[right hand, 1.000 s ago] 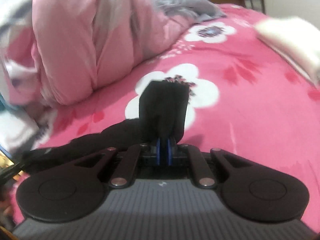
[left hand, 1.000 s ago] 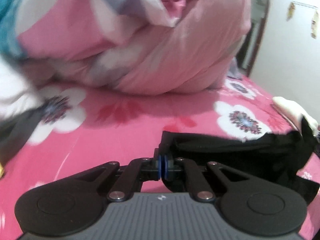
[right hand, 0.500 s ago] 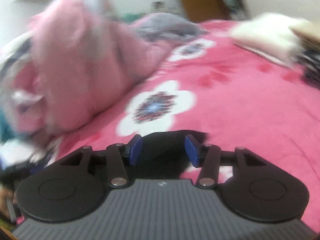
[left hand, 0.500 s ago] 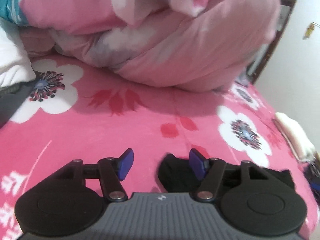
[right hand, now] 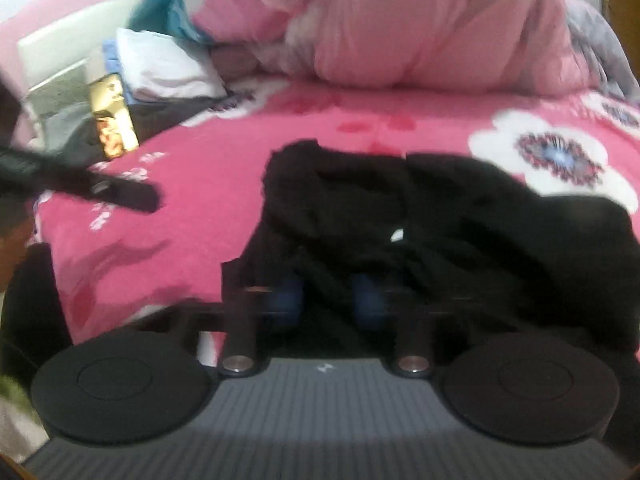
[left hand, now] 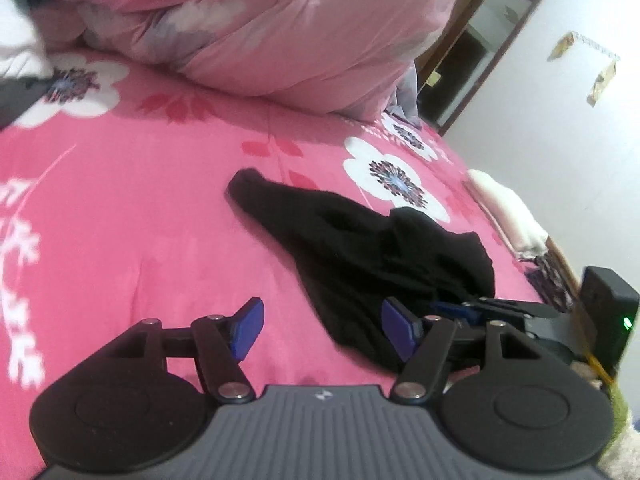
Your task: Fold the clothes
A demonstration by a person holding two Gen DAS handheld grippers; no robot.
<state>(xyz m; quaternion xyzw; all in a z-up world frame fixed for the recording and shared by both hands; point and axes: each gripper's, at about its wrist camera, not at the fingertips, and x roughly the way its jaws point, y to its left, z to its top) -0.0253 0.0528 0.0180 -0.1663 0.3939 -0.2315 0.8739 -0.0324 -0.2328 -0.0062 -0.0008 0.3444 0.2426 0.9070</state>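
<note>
Both claws gape — left claw [left hand: 322, 334], right claw [right hand: 329, 298] — over black garment [left hand: 360, 248].

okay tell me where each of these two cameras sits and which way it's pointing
Left wrist: on the left gripper, looking along its open fingers across the pink bedspread at the black garment; the right gripper shows.
Right wrist: on the right gripper, open over the garment, facing the pink duvet.
Shared: garment, bedspread, duvet.
</note>
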